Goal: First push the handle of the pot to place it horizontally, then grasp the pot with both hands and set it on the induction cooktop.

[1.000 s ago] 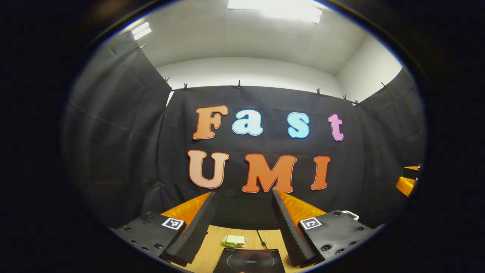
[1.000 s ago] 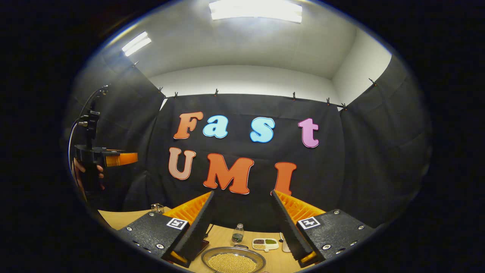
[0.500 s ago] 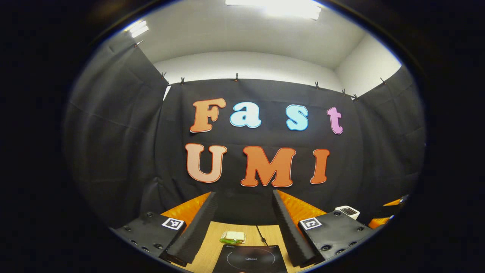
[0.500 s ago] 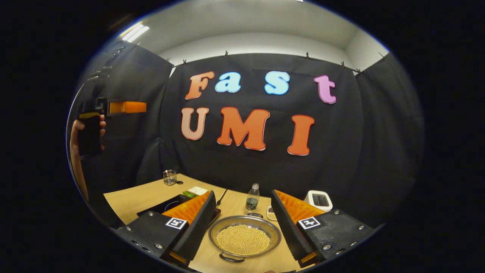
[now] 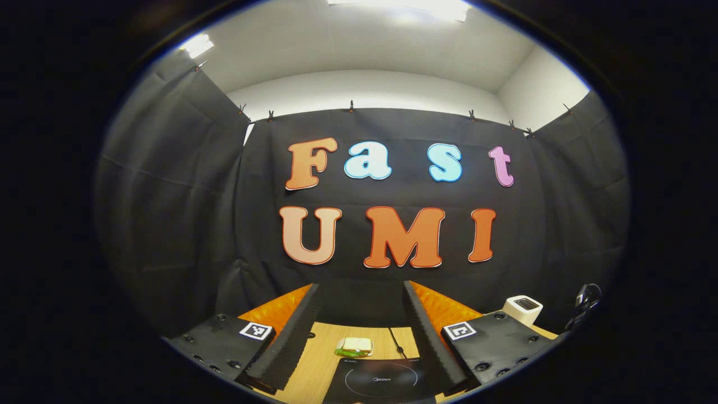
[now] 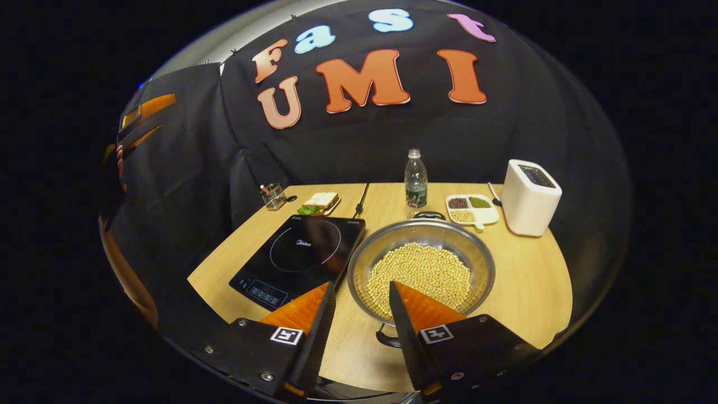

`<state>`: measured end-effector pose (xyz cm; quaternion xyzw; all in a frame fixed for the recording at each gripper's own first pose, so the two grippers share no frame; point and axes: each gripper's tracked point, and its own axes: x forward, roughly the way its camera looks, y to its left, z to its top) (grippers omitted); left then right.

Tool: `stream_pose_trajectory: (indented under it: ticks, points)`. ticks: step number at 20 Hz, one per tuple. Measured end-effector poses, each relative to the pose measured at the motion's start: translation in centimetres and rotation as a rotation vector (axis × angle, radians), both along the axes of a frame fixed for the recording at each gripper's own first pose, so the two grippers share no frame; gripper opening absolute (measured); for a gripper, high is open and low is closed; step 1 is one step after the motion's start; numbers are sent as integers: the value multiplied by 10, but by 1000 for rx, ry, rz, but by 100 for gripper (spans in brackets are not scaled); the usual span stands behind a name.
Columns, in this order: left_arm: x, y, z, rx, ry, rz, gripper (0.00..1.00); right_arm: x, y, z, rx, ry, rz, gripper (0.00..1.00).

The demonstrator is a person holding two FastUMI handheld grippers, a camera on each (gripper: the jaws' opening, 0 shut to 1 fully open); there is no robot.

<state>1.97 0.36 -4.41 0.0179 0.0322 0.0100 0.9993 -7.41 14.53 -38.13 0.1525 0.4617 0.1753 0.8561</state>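
A round metal pot [image 6: 420, 269] filled with pale beans stands on the wooden table [image 6: 527, 292], just right of the black induction cooktop [image 6: 303, 252]. One small dark pot handle [image 6: 429, 215] points to the far side, the other [image 6: 387, 339] toward me. My right gripper [image 6: 362, 289] hangs open above the pot's near rim, touching nothing. My left gripper [image 5: 360, 287] is open and held high, facing the wall, with the cooktop [image 5: 381, 381] low between its fingers. The left gripper [image 6: 146, 112] and a hand also appear far left in the right gripper view.
Behind the pot stand a water bottle [image 6: 415, 182], a divided dish of beans [image 6: 471, 207] and a white box-shaped appliance [image 6: 530, 196]. A sandwich plate [image 6: 318, 202], a small glass holder [image 6: 273, 195] and a cable [image 6: 362, 199] lie behind the cooktop.
My right gripper has tipped down and moved in over the table and pot, and its fingers have come closer together. The left gripper view has dipped slightly.
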Motion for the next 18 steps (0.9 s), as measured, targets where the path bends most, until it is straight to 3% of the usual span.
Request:
stream_pose_trajectory:
  ticks: [4, 5, 7, 10, 13, 18]
  points:
    - [5, 6, -8, 4, 18, 14, 95, -10, 18, -22, 1, 110, 39, 41]
    - [6, 6, -10, 3, 22, 16, 94, -14, 23, -27, 7, 140, 49, 28]
    - [7, 9, -14, 2, 30, 21, 94, -23, 31, -31, 27, 183, 75, 15]
    - [9, 12, -17, 5, 38, 31, 94, -39, 44, -44, 54, 268, 115, 8]
    - [8, 9, -17, 11, 35, 29, 94, -47, 49, -56, 76, 356, 100, 0]
    - [8, 3, -20, 17, 38, 17, 94, -65, 50, -84, 69, 459, 111, 0]
